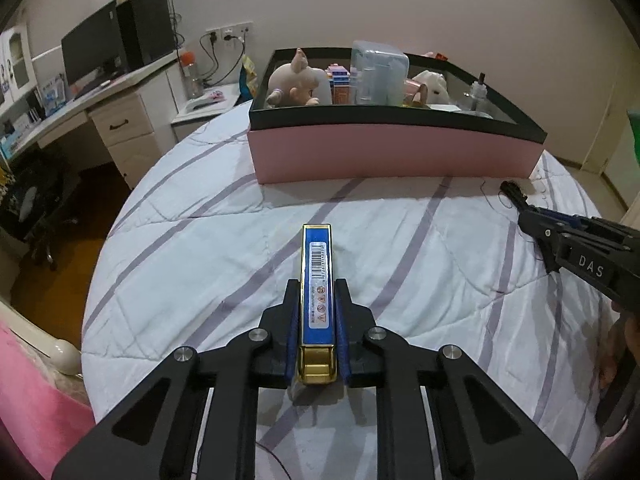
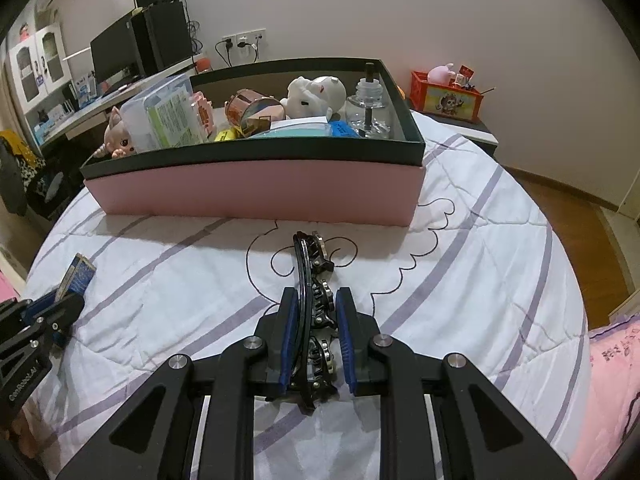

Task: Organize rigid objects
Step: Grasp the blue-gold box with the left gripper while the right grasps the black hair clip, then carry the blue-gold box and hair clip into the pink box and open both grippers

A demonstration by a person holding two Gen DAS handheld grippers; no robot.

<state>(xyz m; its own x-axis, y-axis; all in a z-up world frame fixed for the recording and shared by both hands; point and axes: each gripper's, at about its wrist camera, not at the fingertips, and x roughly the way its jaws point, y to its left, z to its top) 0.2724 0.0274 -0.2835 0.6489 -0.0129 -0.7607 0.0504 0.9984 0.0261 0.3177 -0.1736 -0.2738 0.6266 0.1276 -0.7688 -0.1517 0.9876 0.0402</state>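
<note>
A long flat blue box with gold edges lies on the white quilt, and my left gripper is shut on its near half. The same box and left gripper show at the left edge of the right wrist view. My right gripper is shut on a black curved piece with metal wheels, which rests on the quilt. In the left wrist view the right gripper sits at the right. Beyond both stands an open pink box with a black rim.
The pink box holds a doll, a clear plastic tub, a white plush and a glass bottle. A desk with a monitor stands to the left. A red crate sits on a side table at the right.
</note>
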